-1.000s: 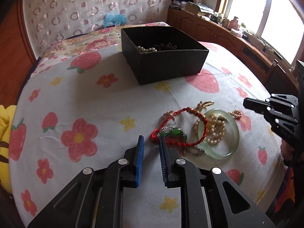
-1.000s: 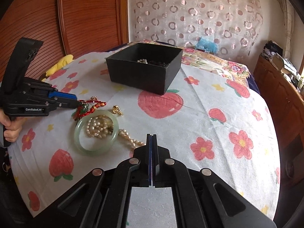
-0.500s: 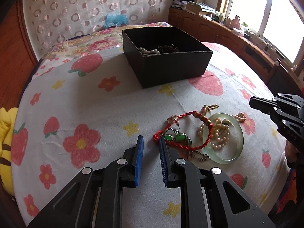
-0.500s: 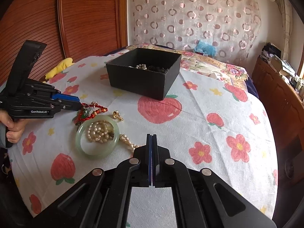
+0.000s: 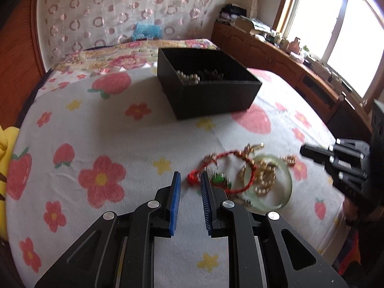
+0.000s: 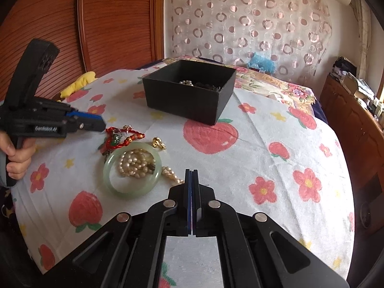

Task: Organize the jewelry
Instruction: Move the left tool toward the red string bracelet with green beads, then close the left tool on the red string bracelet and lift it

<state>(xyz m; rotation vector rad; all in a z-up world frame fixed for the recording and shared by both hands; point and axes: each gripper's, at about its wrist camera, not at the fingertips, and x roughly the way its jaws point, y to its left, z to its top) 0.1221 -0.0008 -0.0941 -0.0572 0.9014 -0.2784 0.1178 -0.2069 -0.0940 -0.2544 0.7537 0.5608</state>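
A black box (image 5: 208, 96) (image 6: 187, 100) stands at the back of the strawberry-print sheet, with pearls and dark beads inside. Nearer lies a heap of jewelry: a pale jade bangle (image 5: 285, 192) (image 6: 112, 182) around a pearl strand (image 5: 261, 180) (image 6: 134, 163), a red cord bracelet (image 5: 240, 187) (image 6: 120, 144), a green-stone piece (image 5: 219, 180) and a gold clasp (image 6: 158, 142). My left gripper (image 5: 190, 180) (image 6: 96, 122) is open by a narrow gap, and the pads press on nothing. The cord's red knot lies just at its tips. My right gripper (image 6: 192, 175) (image 5: 304, 150) is shut and empty, right of the heap.
A hand (image 6: 16, 158) holds the left gripper's handle. A yellow soft thing (image 5: 4, 144) (image 6: 79, 84) lies at the bed's left edge. A wooden cabinet (image 5: 288, 62) with clutter runs under the window on the right. A wooden panel and a patterned curtain stand behind the bed.
The left wrist view has shifted slightly and blurred, with the left tips still at the red cord's knot. The right gripper stays shut in place.
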